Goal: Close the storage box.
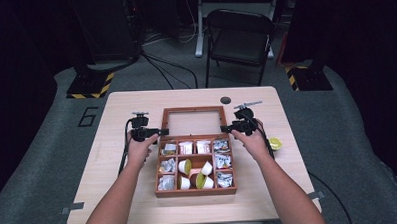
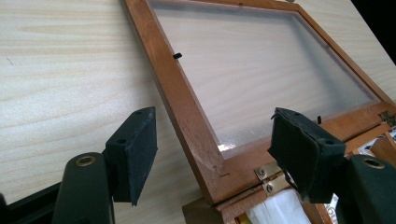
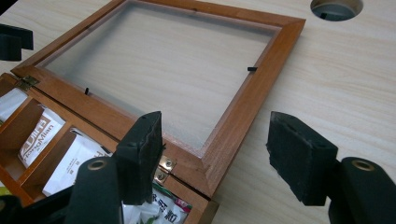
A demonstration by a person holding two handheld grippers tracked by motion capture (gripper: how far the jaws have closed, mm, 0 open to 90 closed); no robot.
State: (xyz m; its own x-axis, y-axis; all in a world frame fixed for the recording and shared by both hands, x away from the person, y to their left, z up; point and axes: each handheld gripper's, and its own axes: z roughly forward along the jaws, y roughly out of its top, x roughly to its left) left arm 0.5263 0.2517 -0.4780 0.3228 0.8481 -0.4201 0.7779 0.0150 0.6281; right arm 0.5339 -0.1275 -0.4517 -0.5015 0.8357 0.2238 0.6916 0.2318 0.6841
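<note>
My high view sits above my side of the surface [image 1: 139, 204], looking forward and down, taking in the whole top and the floor beyond. Each gripper view rides low and close, looking along its own tongs at one hinge corner of the lid [image 2: 187, 112], which all three views share.

Hinged wooden box lid [image 1: 193, 110]: reddish-brown frame, clear pane
Wooden worktop [image 1: 121, 104]: pale, grained
Left claw [image 1: 163, 131]: black
Right claw [image 1: 224, 128]: black
</note>
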